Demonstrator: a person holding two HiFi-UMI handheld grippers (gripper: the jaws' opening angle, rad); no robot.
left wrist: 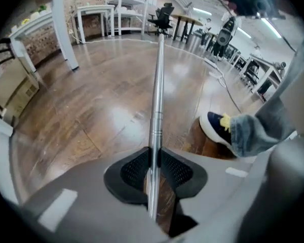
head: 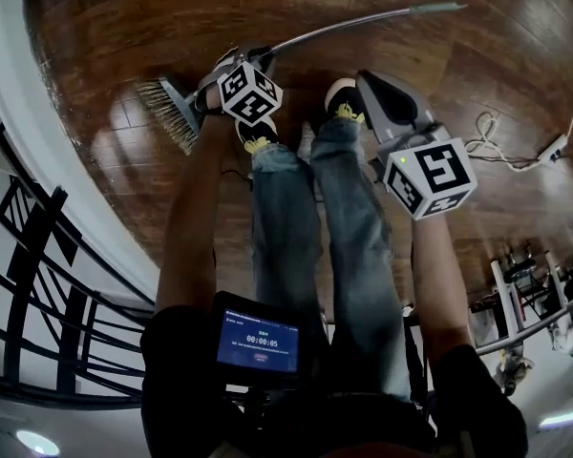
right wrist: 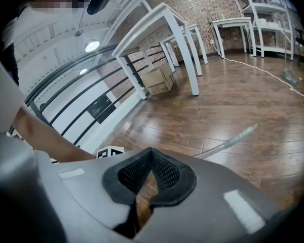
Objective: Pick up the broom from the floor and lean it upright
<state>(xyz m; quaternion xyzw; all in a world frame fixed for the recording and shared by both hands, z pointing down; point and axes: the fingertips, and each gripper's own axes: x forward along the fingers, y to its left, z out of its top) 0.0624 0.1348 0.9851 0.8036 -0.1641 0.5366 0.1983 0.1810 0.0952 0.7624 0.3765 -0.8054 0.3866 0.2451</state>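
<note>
The broom lies on the wooden floor, its bristle head [head: 167, 113] at the left and its silver handle [head: 363, 22] running off to the upper right. My left gripper [head: 241, 60] is down at the handle just right of the head. In the left gripper view the handle [left wrist: 159, 75] passes between the black pads [left wrist: 134, 168], and the left gripper [left wrist: 153, 158] is shut on it. My right gripper [head: 377, 89] hangs over the floor to the right, shut with nothing in it. The right gripper view shows the right gripper [right wrist: 151, 158] shut, with the handle's far end [right wrist: 235, 137] beyond it.
The person's legs and shoes [head: 342, 101] stand between the grippers, beside the broom. A black railing [head: 38, 256] and a white curb run along the left. Cables and a power strip [head: 516, 151] lie at the right. White tables [right wrist: 177, 39] and a cardboard box [right wrist: 159, 80] stand further off.
</note>
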